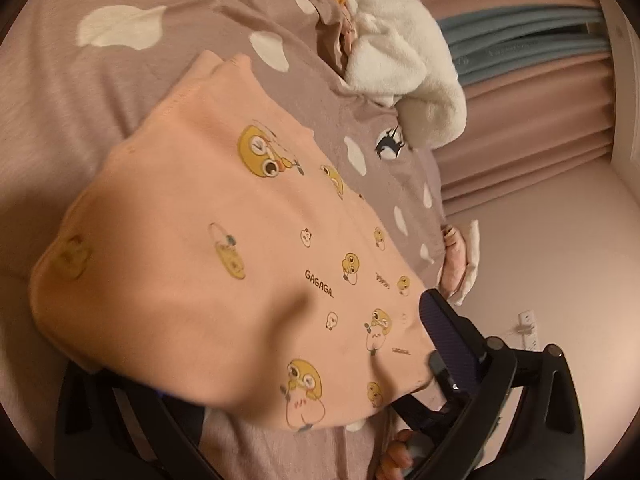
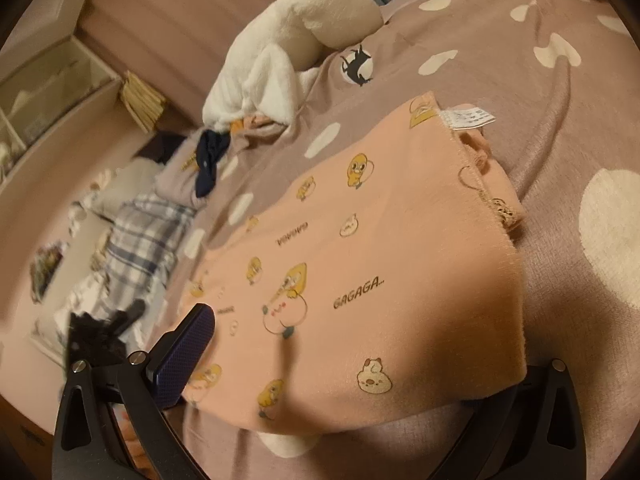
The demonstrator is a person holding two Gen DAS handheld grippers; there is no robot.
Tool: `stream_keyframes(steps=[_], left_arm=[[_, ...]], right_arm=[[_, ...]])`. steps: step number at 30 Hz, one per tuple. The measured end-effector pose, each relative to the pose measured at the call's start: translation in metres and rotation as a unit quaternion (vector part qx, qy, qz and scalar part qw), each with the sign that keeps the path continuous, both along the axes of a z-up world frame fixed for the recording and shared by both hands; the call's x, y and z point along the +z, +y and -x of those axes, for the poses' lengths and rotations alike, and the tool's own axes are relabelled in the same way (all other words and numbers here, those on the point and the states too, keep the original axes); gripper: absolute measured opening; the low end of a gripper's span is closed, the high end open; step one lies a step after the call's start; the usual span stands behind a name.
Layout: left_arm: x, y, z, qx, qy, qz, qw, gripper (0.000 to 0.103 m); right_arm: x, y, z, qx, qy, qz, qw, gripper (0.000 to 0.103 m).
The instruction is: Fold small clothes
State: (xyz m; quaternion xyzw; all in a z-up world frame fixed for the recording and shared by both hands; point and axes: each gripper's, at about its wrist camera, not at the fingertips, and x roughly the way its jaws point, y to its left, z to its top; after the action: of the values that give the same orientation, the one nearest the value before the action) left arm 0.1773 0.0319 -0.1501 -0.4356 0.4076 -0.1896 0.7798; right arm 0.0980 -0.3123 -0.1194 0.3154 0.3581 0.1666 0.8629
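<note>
Folded peach garment [image 1: 224, 264] — on bedspread [image 1: 120, 92]

I am looking along my left gripper [image 1: 256, 364]: black angular frame arms, round screw heads, a dark blue pad with a fine woven grid. My right gripper [image 2: 360, 360] is showing the same black frame and blue pad.

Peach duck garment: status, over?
Left hand-held gripper open, right hand-held gripper open. Peach garment flat on bedspread, between both jaws. White fleece clear.
</note>
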Motion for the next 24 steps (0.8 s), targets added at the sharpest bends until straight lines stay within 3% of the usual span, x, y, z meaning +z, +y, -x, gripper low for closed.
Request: stream_keyframes(steps=[3, 5, 7, 11, 14, 16, 17, 18, 24], left_arm=[[-0.004, 0.002, -0.002, 0.014, -0.003, 0.001, 0.9999, 0.097], [-0.006, 0.004, -0.001, 0.019, -0.003, -0.007, 0.9998, 0.088], [-0.009, 0.004, -0.003, 0.016, 0.002, -0.027, 0.9995, 0.069], [-0.012, 0.002, -0.005, 0.020, 0.006, -0.047, 0.9986, 0.060], [-0.015, 0.003, -0.007, 0.027, 0.017, -0.059, 0.9977, 0.041], [-0.020, 0.005, -0.010, 0.031, 0.031, -0.070, 0.9966, 0.014], [-0.023, 0.007, -0.011, 0.032, 0.038, -0.071, 0.9963, 0.012], [-0.025, 0.009, -0.011, 0.033, 0.041, -0.064, 0.9966, 0.012], [-0.027, 0.014, -0.010, 0.029, 0.045, -0.036, 0.9979, 0.008]], right_arm=[[0.000, -0.007, 0.001, 0.000, -0.009, -0.041, 0.999, 0.103], [-0.001, -0.011, 0.001, -0.001, -0.012, -0.064, 0.998, 0.103], [-0.001, -0.014, 0.001, 0.000, -0.017, -0.090, 0.996, 0.103], [-0.001, -0.012, -0.001, 0.010, -0.019, -0.104, 0.994, 0.098], [-0.005, -0.004, -0.008, 0.022, 0.003, -0.082, 0.996, 0.064], [-0.014, -0.001, -0.013, 0.021, 0.031, -0.065, 0.997, 0.022], [-0.018, -0.001, -0.015, 0.016, 0.044, -0.057, 0.997, 0.015], [-0.021, -0.001, -0.016, 0.011, 0.054, -0.055, 0.997, 0.011], [-0.021, -0.003, -0.014, 0.015, 0.047, -0.066, 0.997, 0.010]])
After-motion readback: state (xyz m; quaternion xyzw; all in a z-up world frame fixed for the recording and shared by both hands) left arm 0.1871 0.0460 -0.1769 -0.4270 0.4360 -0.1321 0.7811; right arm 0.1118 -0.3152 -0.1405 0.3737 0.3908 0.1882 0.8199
